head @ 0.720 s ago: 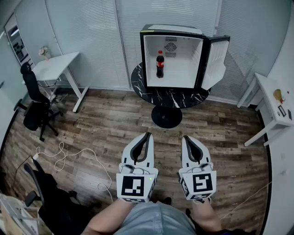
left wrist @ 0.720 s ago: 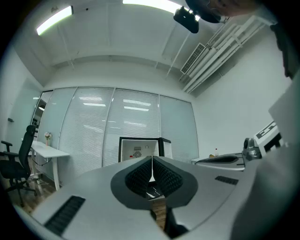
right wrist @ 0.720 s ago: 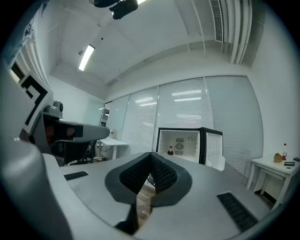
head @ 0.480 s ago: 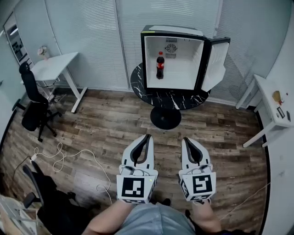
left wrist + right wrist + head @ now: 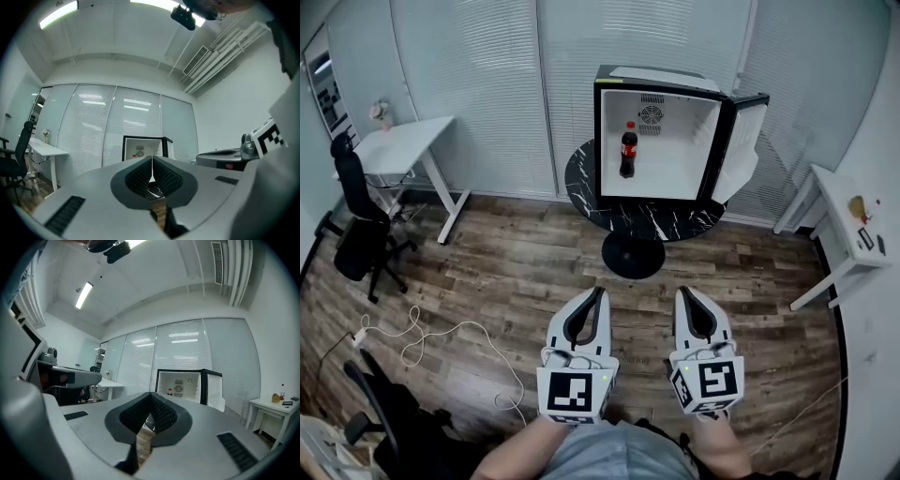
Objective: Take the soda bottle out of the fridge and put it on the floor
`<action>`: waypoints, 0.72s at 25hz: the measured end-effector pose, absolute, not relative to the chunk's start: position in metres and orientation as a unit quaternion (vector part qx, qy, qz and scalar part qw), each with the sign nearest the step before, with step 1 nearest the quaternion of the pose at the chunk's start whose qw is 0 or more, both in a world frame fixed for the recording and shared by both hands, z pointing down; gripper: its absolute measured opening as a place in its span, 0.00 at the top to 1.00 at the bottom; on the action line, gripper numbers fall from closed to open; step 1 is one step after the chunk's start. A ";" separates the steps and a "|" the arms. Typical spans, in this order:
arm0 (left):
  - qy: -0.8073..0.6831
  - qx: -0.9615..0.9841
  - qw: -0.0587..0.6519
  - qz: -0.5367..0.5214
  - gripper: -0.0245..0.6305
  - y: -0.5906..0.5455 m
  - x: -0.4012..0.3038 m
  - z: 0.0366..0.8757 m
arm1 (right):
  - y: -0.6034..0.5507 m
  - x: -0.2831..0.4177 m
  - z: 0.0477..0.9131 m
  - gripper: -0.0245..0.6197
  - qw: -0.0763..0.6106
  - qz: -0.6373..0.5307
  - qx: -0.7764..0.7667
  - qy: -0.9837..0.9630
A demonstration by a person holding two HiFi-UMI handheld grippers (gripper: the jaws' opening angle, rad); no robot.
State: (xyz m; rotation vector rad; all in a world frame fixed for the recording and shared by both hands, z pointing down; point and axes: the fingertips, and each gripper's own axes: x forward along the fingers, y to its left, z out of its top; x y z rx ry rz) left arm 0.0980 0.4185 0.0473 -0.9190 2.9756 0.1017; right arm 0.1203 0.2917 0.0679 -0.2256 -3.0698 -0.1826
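Note:
A soda bottle [image 5: 628, 150] with a red cap and label stands upright inside the open white-lined mini fridge [image 5: 661, 131], left of its middle; it also shows small in the right gripper view as the bottle [image 5: 169, 392]. The fridge sits on a round black marble table [image 5: 642, 202] and its door [image 5: 745, 141] hangs open to the right. My left gripper [image 5: 598, 292] and right gripper [image 5: 684, 292] are held side by side low over the wood floor, far short of the fridge. Both are shut with nothing between the pads.
A white desk [image 5: 408, 145] and a black office chair [image 5: 356, 225] stand at the left, and another white desk [image 5: 853, 234] with small items at the right wall. A white cable [image 5: 422, 333] lies on the floor at left. Blinds line the back wall.
The view has shifted slightly closer to the fridge and tilted up; both grippers stay side by side and shut.

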 end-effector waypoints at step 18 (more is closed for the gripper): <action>0.955 -0.295 -0.032 0.003 0.93 0.403 -0.031 0.096 | 0.259 -0.007 0.110 0.94 0.051 -0.033 -0.050 -0.997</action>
